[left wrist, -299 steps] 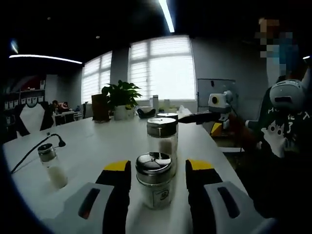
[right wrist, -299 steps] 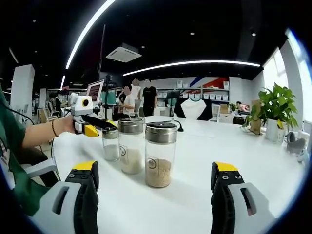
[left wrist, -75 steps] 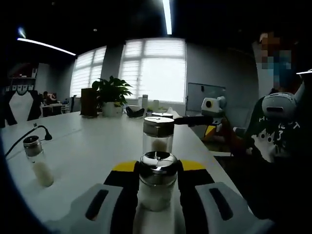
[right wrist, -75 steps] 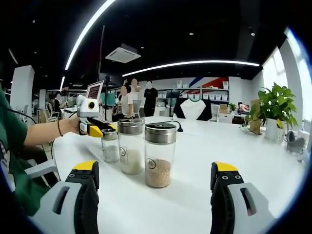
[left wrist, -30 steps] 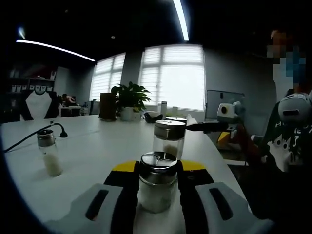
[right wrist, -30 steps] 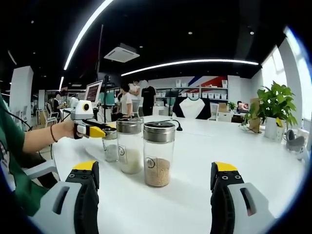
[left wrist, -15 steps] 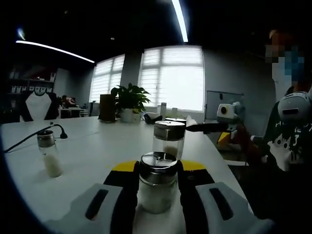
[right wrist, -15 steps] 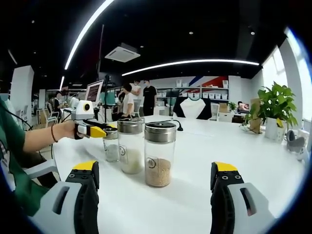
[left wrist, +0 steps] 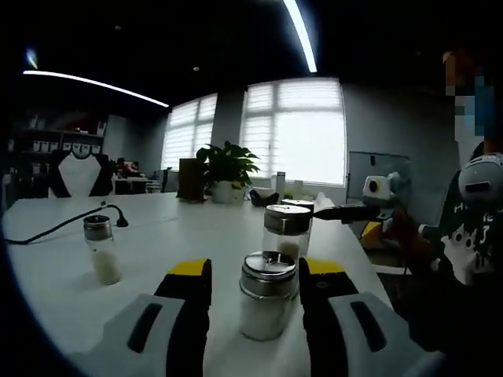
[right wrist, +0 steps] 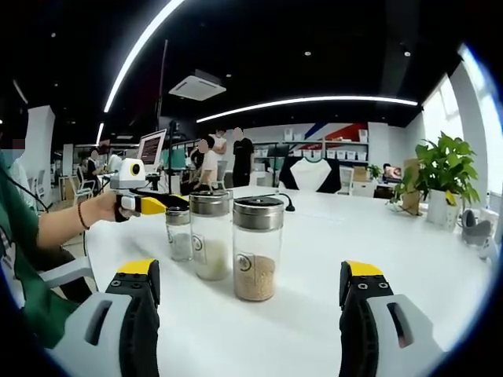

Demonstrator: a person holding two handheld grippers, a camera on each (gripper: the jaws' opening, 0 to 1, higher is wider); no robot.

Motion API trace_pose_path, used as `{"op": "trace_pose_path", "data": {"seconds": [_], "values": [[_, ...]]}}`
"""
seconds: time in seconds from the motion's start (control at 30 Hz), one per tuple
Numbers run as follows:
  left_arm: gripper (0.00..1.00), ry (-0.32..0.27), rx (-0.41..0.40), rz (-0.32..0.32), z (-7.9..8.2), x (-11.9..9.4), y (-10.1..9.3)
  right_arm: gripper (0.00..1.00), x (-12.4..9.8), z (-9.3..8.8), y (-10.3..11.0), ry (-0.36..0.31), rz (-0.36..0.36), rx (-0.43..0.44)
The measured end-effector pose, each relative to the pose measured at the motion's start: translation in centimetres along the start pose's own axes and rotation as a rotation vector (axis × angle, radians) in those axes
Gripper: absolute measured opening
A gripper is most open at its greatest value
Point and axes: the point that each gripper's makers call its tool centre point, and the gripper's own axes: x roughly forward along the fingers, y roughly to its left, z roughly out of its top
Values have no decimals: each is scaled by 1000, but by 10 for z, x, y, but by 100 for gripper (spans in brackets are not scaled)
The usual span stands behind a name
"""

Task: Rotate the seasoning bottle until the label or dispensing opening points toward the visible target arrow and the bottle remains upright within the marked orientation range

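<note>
Between the parted left claw stands a seasoning bottle; the right claw gapes wide.

the left gripper has its jaws parted. the right gripper is spread wide, level above the table.

The seasoning bottle stands upright on the white table, low and just right of centre in the left gripper view. It is a short clear glass jar with white powder filling its lower part and a shiny metal lid. No label shows on the side facing this camera. In the right gripper view it appears small at centre left, the farthest of three jars in a row, with its metal cap level.
</note>
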Motion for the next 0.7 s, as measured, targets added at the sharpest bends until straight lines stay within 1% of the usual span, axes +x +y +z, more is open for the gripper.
{"op": "trace_pose_path", "data": {"seconds": [0.1,0.13,0.23,0.27,0.33,0.4,0.47,0.57,0.67,0.7], "values": [[47,27,27,35,-4,-2,0,97,-1,0,2,2,2,-2],[47,27,42,43,-4,-3,-2,97,-1,0,2,1,2,-3],[46,27,53,68,-3,-6,-4,97,-1,0,2,2,2,-2],[46,17,65,86,-1,-9,-5,97,-1,-1,2,3,1,-2],[46,2,77,99,3,-13,-9,97,-1,-1,3,3,2,-2],[45,2,90,116,5,-16,-13,97,-1,0,3,2,1,-3],[45,18,112,152,5,-20,-15,97,-1,0,3,2,0,-3],[45,29,107,197,6,-26,-16,97,-1,-1,3,3,-1,-1],[45,14,94,243,10,-35,-17,97,-1,-1,4,2,0,-1],[45,-6,83,274,14,-40,-15,97,-2,-1,5,2,1,-2]]}}
